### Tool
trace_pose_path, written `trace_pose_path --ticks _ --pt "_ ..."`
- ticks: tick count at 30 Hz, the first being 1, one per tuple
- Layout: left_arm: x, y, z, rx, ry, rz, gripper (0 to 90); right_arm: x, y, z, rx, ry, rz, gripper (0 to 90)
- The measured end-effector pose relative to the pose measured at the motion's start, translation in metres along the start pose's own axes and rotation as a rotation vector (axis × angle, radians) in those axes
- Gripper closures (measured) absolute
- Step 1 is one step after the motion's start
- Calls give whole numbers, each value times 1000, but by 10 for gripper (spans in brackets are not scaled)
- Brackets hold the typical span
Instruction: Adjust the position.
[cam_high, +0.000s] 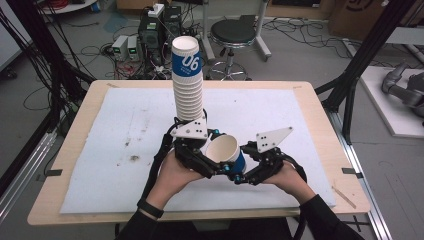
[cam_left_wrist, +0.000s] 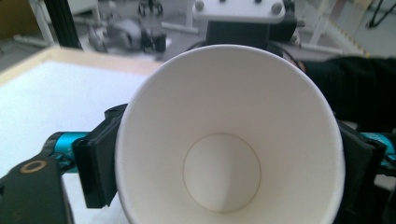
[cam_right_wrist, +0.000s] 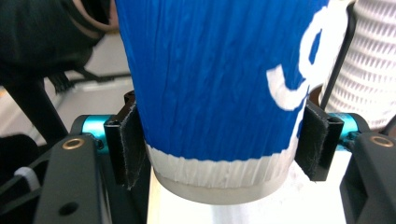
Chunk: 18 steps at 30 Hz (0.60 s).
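The right tool (cam_high: 239, 169) pinched a blue-and-white ribbed paper cup (cam_high: 226, 152) near its base, above the white padded surface (cam_high: 125, 150). The left tool (cam_high: 200, 156) seemingly stood spread beside the rim. Next, judging by position: seat it atop the tall paper-cup stack (cam_high: 187, 80).

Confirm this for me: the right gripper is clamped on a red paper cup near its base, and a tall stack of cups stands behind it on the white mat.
Not quite: the cup is blue with white lettering, not red. The right gripper view shows the right gripper with its pads pressed on the ribbed blue wall just above the white base. The rest holds: in the high view the tall stack of cups stands behind it on the white mat.
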<state>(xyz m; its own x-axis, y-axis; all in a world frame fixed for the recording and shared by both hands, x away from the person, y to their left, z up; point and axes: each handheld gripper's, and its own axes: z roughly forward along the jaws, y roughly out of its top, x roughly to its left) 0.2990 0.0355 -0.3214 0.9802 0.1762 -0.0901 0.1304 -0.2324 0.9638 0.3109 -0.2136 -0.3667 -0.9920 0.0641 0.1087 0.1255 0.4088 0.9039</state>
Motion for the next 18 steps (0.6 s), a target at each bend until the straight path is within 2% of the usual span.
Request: trace_pose_path --ticks 2,3,4,5,7,8,9,11,12,18 --pt "-1 -3 -1 -63 -1 -24 117 0 1 -4 -44 1 -3 302" --pt "-1 -6 -2 -113 -3 -47 98 0 1 -7 -80 -1 -1 303" --pt "-1 -8 -2 -133 -7 -56 99 0 2 -8 -98 -1 2 303" --pt "-1 -8 -2 -133 -7 -56 99 0 2 -8 -98 -1 2 303" --pt "-1 -8 -1 -174 -24 -70 99 1 2 -8 -135 0 6 303" --pt "-1 -8 -1 -174 -24 -70 99 1 2 -8 -135 0 6 303" --pt "-1 -8 -1 -205 -34 -79 100 1 1 -7 -137 4 10 303" --pt "0 -8 -1 -217 -44 -85 129 2 1 -6 -141 6 10 303" --pt "1 -8 -1 -233 -62 -95 138 2 -1 -5 -158 9 16 303" --pt "3 -8 0 -240 -65 -98 175 2 -4 -2 -182 12 32 303"
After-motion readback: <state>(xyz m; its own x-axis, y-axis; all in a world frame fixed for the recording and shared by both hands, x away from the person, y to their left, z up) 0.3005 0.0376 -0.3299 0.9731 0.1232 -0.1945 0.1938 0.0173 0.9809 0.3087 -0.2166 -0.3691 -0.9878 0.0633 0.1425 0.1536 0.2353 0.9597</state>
